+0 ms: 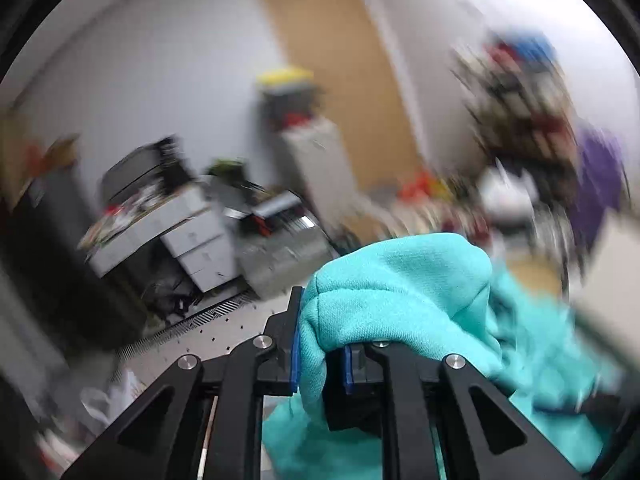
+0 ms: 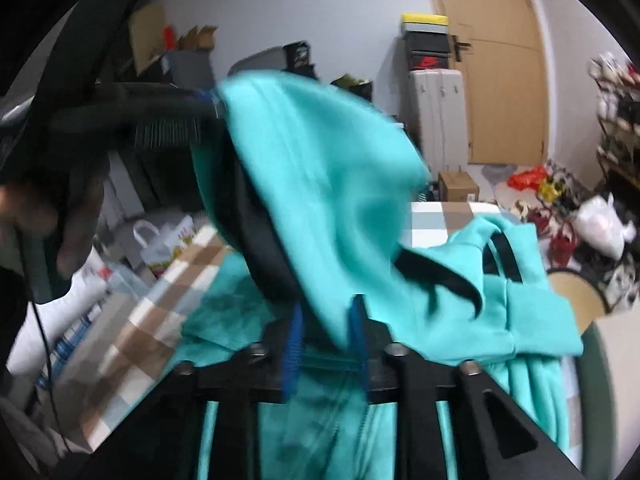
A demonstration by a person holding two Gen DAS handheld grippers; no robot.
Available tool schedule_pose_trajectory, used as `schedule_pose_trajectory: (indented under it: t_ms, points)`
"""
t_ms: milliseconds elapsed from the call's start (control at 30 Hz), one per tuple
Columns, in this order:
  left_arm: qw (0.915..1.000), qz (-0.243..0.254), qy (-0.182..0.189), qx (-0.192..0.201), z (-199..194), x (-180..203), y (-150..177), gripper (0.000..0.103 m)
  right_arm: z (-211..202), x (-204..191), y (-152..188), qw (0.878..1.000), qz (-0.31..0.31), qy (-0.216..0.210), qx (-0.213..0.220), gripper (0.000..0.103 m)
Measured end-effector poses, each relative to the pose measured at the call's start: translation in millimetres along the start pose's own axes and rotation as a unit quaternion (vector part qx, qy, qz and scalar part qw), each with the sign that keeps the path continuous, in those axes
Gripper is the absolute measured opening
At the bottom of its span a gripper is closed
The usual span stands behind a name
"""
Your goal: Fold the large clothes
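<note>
Pinching teal garment (image 1: 400, 292), left hand-held gripper (image 1: 322, 354), right hand-held gripper (image 2: 326, 344) spread, background blurred

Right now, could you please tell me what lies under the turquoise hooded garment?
Under the turquoise hooded garment a brown-and-white checked tabletop shows at the left and far edges. The garment covers the middle of the table, so whatever lies there cannot be seen.

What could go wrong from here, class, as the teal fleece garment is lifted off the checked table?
1. The left gripper pinches only a small bunched fold of the teal fleece garment; it may slip free.
2. The right gripper's blue-padded fingers stand apart, so that side may drop.
3. Cloth still trails on the checked tablecloth and could drag crooked.
</note>
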State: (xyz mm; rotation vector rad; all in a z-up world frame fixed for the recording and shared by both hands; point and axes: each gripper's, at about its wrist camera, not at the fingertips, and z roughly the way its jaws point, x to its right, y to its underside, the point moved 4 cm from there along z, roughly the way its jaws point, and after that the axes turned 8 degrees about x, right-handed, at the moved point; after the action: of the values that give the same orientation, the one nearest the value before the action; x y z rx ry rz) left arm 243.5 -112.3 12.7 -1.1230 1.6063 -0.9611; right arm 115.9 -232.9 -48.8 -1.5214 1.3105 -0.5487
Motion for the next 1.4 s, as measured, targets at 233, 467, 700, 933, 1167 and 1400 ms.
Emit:
schedule_pose_trajectory:
  t_ms: [233, 467, 700, 933, 1167, 1400]
  points:
    - [0.9844, -0.152, 0.041, 0.078, -67.4, -21.1, 40.4, 0.010, 4.0, 31.7, 11.8, 0.955, 0.251, -0.152, -0.032, 0.060]
    - [0.9640, -0.216, 0.134, 0.078, -102.6, 7.6, 93.5, 0.011, 28.2, 62.9, 39.9, 0.762, 0.526, -0.377, 0.008, 0.089]
    - [0.9577, -0.173, 0.225, -0.046, -104.6, 11.5, 112.1, 0.040, 26.8, 70.6, 37.5, 0.817, 0.494, -0.296, 0.028, 0.011]
    - [0.9545, -0.160, 0.251, -0.019, -118.7, -12.8, 72.8, 0.102, 10.7, 57.3, 22.3, 0.882, 0.404, -0.241, 0.022, 0.010]
    - [0.9333, -0.144, 0.259, -0.202, 14.8, 7.7, 87.9, 0.080, 5.1, 50.1, 15.4, 0.884, 0.397, -0.245, 0.026, 0.010]
    - [0.9396, -0.140, 0.235, -0.206, 48.4, 7.3, 63.4, 0.003, 3.1, 70.7, 32.2, 0.871, 0.419, -0.255, 0.019, 0.010]
